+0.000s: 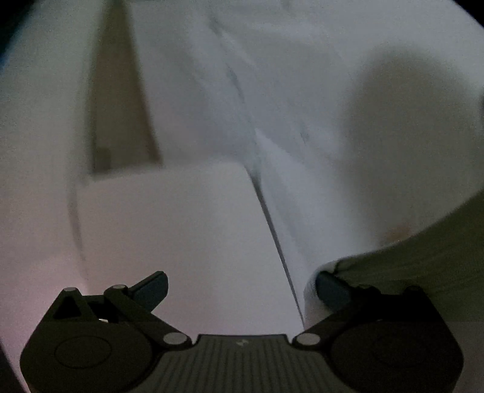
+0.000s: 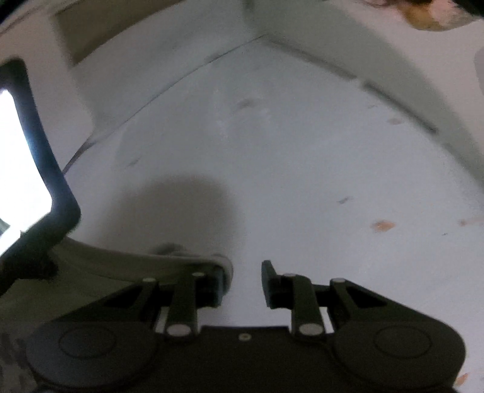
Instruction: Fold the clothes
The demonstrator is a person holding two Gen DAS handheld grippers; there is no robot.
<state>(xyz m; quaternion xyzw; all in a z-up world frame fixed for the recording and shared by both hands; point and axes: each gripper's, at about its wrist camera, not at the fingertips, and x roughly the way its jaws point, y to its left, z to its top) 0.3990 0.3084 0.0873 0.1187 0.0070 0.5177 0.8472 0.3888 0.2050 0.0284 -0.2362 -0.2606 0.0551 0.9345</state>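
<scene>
An olive-green cloth point(image 1: 423, 260) hangs at the lower right of the left wrist view. Its pale hem curls over the right finger point(image 1: 331, 291) of my left gripper point(image 1: 240, 288), whose jaws stand wide open with only wall showing between them. In the right wrist view the same olive cloth point(image 2: 106, 266) comes in from the left and wraps the outside and tip of the left finger point(image 2: 219, 284). My right gripper point(image 2: 245, 281) has a narrow gap between its pads, with bare wall seen through it and no cloth in the gap. Both views are blurred.
Both grippers point up at white walls and a room corner point(image 2: 260, 37). A brown recess point(image 1: 118, 105) is set into the wall at upper left. A black-framed bright screen point(image 2: 21, 169) stands close on the left, and a brown shape point(image 2: 435, 15) shows at the top right.
</scene>
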